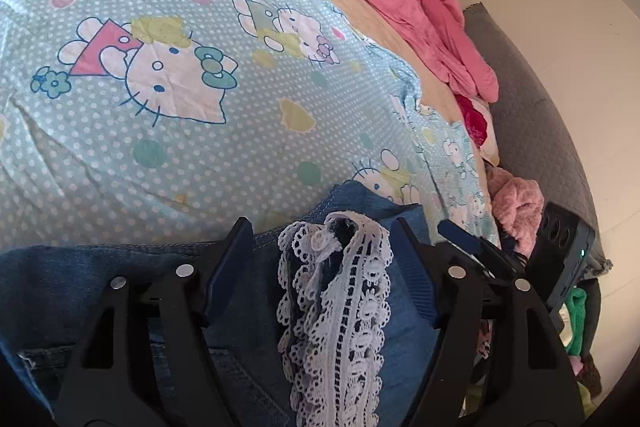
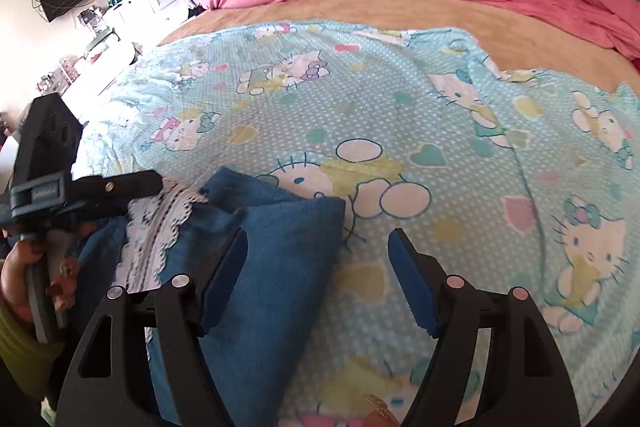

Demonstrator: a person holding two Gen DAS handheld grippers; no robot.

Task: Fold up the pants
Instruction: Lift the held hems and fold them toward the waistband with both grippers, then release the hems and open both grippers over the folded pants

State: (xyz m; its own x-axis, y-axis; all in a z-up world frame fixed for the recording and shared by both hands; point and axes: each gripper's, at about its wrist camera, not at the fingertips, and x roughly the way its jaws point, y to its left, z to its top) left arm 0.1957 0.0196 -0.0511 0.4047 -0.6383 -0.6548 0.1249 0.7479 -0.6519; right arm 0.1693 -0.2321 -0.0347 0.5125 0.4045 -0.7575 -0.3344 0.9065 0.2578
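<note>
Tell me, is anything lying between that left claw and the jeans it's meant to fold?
Yes. A strip of white lace trim lies on the denim pants, right between the open left gripper fingers. Whether it's sewn onto the pants isn't clear.

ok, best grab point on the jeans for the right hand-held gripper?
Probably the folded corner of the jeans, approached from the bare sheet side on the right: it juts out free there, away from the lace trim and the left hand-held gripper.

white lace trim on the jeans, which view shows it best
The left wrist view: the lace trim lies dead centre between the open fingers of the left hand-held gripper, its openwork pattern sharp. The right wrist view catches it only at the left edge, slightly blurred.
</note>
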